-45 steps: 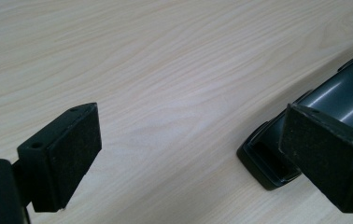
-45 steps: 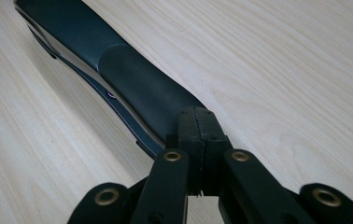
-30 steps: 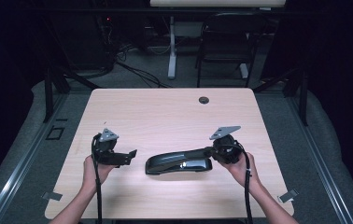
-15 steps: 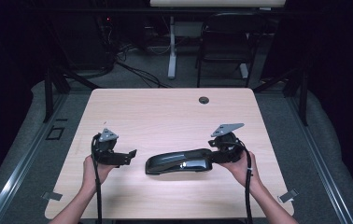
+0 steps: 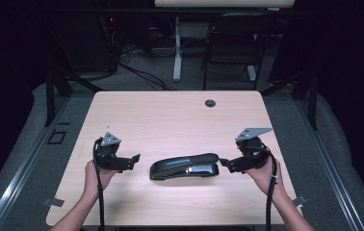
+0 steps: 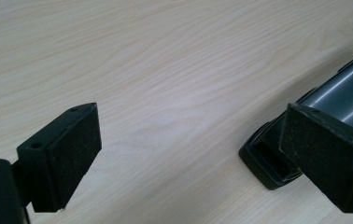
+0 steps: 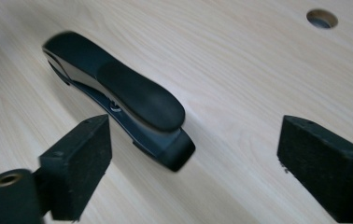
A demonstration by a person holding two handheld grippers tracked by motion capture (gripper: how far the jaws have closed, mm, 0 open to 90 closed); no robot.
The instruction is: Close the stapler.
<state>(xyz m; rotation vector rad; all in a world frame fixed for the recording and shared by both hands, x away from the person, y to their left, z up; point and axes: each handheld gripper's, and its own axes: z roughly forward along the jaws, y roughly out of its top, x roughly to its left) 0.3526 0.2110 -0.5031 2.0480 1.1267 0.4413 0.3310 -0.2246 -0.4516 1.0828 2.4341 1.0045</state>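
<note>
A black stapler (image 5: 185,167) lies lengthwise on the light wood table (image 5: 170,115), near its front edge. My right gripper (image 5: 224,163) hangs just off the stapler's right end; its jaws have just been opening and stand wide apart with nothing between them. In the right gripper view the stapler (image 7: 123,98) lies ahead of the jaws, its rear end toward me. My left gripper (image 5: 136,159) is open, a short gap left of the stapler's other end. The left gripper view has the stapler's front end (image 6: 305,126) partly behind the right-hand pad (image 6: 328,158).
A round cable hole (image 5: 210,103) sits at the table's far middle, also seen as a hole (image 7: 321,18) in the right gripper view. A chair (image 5: 233,43) and a desk leg (image 5: 177,48) stand on the floor beyond the table.
My right gripper let go of the stapler's right end, opened, and drew back to the right and slightly up. The stapler lies free on the table. The left gripper kept still.
</note>
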